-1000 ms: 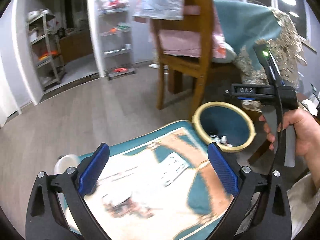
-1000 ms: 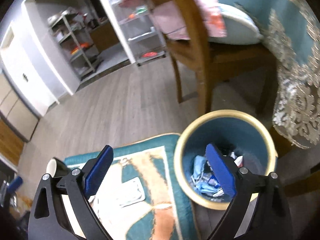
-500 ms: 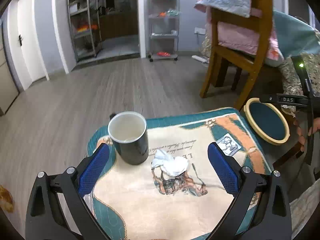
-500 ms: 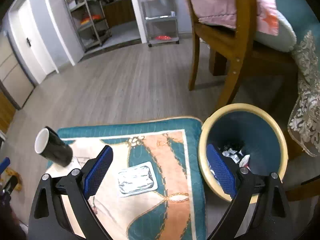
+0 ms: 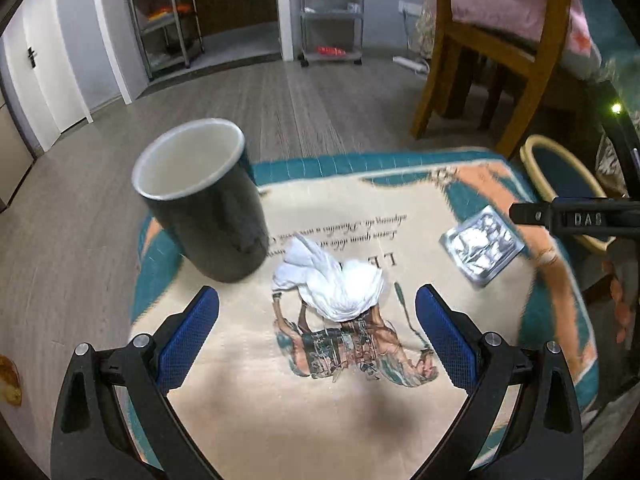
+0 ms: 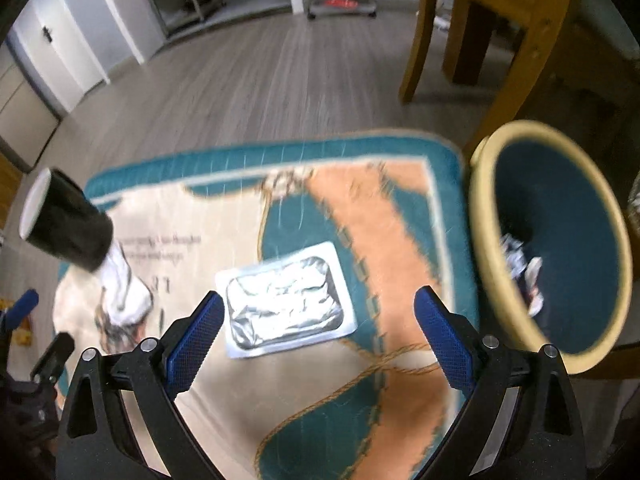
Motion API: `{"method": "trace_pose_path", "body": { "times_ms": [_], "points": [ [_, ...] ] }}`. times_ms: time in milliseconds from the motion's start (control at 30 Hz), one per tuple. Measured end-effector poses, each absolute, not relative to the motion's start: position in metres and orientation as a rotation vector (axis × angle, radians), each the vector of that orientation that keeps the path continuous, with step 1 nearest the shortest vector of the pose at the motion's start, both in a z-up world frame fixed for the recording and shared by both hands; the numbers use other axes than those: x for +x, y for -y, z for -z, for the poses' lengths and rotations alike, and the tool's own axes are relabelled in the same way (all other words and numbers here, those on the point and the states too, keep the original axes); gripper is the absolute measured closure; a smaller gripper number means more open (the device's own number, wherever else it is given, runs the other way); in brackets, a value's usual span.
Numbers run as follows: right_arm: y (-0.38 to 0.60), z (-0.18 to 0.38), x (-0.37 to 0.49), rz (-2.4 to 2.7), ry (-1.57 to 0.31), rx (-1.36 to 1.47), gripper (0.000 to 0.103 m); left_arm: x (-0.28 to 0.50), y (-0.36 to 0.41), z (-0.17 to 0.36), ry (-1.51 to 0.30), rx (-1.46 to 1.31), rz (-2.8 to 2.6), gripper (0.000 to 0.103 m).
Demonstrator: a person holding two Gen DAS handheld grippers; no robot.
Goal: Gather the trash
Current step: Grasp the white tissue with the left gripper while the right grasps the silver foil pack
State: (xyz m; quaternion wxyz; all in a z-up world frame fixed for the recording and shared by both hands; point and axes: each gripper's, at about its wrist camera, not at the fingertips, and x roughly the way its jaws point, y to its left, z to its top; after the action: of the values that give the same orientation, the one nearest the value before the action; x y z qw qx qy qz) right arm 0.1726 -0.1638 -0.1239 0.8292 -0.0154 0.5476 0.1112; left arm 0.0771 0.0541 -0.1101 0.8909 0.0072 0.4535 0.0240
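Grey wood-look flooring runs under a printed mat (image 5: 256, 392), teal-bordered with a cream and orange picture and lines of script too small to read, apart from large letters "LE" beside the tissue. Standing on the mat, a glossy black mug (image 5: 208, 208) with a white inside. Right against the mug's base on the mat lies a crumpled white tissue (image 5: 332, 284), soft and bunched, and the left gripper (image 5: 316, 336) hovers just short of it, blue textured pads spread wide, nothing between them. Farther across the mat from the mug sits a flat silver foil packet (image 6: 286, 304), rectangular with a pale rim and wrinkled face. The right gripper (image 6: 316, 338) hangs over it, jaws wide and empty, the packet just ahead of the left pad. Off the mat's edge stands a round bin (image 6: 480, 216), cream rim and dark blue inside, scraps lying at the bottom. In the left view, the other tool's black bar reads "DAS".
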Motion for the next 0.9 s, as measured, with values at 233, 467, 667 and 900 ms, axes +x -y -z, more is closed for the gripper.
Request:
{"method": "trace_pose_path", "body": {
  "times_ms": [233,467,667,900],
  "points": [
    [0.155,0.150,0.179,-0.289,-1.209,-0.074,0.008,0.093,-0.057,0.140,-0.993,0.000,-0.054,0.006],
    [0.139,0.168,0.184,-0.357,-1.245,-0.122,0.007,0.102,-0.050,0.162,-1.024,0.013,-0.035,0.006],
    [0.121,0.175,0.179,-0.362,-1.205,-0.264,0.005,0.111,-0.050,0.173,-1.046,-0.020,-0.004,0.016],
    [0.120,0.175,0.175,-0.368,-1.192,-0.287,0.007,0.113,-0.050,0.175,-1.046,0.016,0.019,0.051]
  ]
}}
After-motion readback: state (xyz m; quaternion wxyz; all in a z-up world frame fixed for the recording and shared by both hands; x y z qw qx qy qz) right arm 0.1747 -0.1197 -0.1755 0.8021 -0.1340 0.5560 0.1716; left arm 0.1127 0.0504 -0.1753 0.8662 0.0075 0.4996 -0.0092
